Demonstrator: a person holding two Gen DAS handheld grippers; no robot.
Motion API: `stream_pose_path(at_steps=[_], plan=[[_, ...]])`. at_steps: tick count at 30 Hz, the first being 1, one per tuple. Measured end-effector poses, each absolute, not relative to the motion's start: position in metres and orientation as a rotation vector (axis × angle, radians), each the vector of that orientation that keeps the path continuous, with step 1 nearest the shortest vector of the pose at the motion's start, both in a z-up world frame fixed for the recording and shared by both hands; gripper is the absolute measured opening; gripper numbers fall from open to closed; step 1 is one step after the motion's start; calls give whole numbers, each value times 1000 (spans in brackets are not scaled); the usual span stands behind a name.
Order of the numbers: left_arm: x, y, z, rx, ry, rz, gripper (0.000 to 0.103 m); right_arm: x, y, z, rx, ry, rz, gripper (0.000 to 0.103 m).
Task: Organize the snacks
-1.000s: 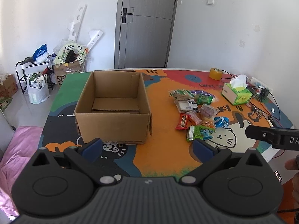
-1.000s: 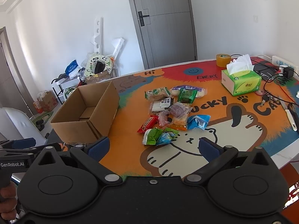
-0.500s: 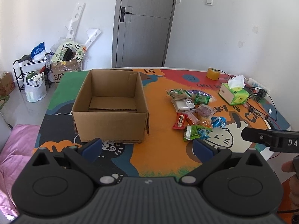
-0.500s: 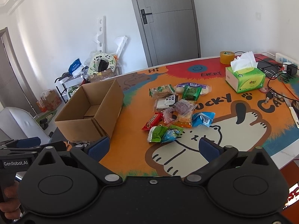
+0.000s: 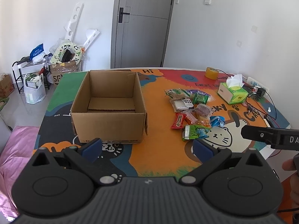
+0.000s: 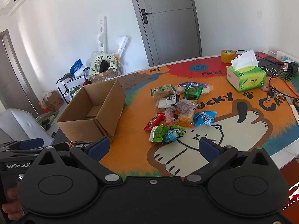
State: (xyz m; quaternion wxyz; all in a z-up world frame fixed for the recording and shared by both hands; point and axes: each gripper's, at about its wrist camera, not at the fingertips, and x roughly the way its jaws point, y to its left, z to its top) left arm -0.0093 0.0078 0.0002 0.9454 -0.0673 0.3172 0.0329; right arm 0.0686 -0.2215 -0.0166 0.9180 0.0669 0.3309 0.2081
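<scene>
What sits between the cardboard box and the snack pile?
Nothing: only bare orange mat separates the cardboard box from the snack pile. The left wrist view shows it best.

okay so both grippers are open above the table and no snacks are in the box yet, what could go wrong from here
1. The small foil snack packets lie overlapping in one heap, so the open right gripper could pinch two at once or drag neighbours along.
2. The green tissue box and black cables sit close behind the heap; a long reach might snag them.
3. The open brown cardboard box looks light and empty, so a bump from the left gripper could shove it.
</scene>
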Motion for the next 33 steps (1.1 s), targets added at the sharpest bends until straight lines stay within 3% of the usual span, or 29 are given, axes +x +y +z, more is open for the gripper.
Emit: stream_pose_path(at_steps=[33], plan=[[6, -5, -7, -151, 621, 58, 102, 78, -224, -28, 104, 675, 404, 103]])
